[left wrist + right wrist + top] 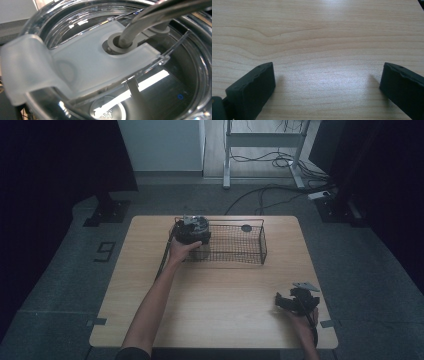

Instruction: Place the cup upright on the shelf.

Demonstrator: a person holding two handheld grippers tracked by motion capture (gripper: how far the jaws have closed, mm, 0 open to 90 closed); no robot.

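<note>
"304" is stamped inside the clear-lidded steel tumbler [150, 95]; left gripper [192, 231] jaws hidden, right gripper [327, 82] jaws spread.

a black wire mesh basket [260, 251] sits at the far middle of the light wooden tabletop [220, 295], a small dark round disc [246, 228] inside it.
</note>
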